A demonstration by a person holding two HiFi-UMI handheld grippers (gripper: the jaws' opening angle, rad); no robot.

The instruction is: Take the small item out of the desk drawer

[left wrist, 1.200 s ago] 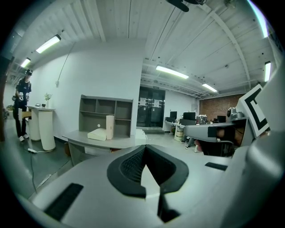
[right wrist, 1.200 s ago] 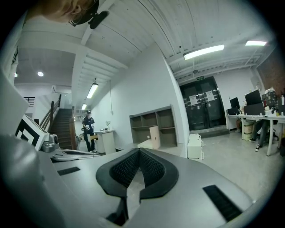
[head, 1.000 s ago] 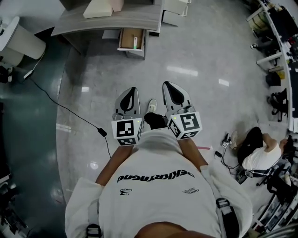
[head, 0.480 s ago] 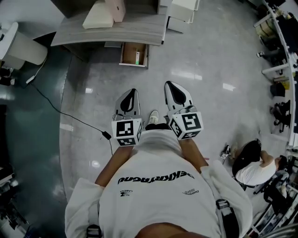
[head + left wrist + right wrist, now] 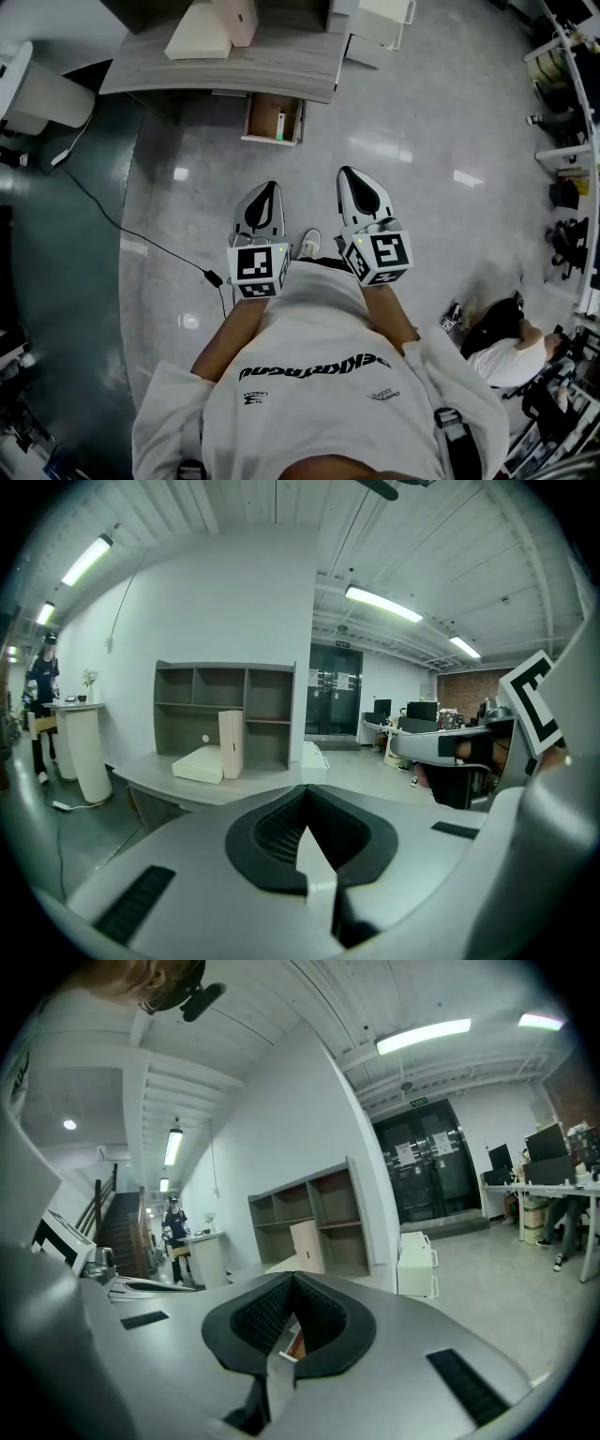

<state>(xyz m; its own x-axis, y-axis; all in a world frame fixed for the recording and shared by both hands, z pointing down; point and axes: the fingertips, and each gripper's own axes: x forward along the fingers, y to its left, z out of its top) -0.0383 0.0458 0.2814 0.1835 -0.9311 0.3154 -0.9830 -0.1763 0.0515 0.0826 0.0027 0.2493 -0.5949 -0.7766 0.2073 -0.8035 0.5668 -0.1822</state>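
Observation:
The grey desk (image 5: 234,61) stands ahead across the floor, its wooden drawer (image 5: 265,117) pulled open beneath the front edge. A small white item with a green end (image 5: 281,125) lies in the drawer's right part. My left gripper (image 5: 267,186) and right gripper (image 5: 347,172) are held side by side at waist height, pointing at the desk and well short of it. Both are shut with nothing between their jaws. In the left gripper view the left gripper (image 5: 306,789) points at the desk top (image 5: 187,785). The right gripper (image 5: 292,1276) shows its closed jaws too.
A flat cream box (image 5: 199,37) and an upright box (image 5: 239,17) sit on the desk. A white cabinet (image 5: 384,23) stands to its right, a white round stand (image 5: 37,89) to its left. A black cable (image 5: 141,225) crosses the floor. A person (image 5: 506,337) sits low at right.
The desk and open drawer have slid lower and nearer in the head view as the person walks toward them. Both grippers stay shut and side by side.

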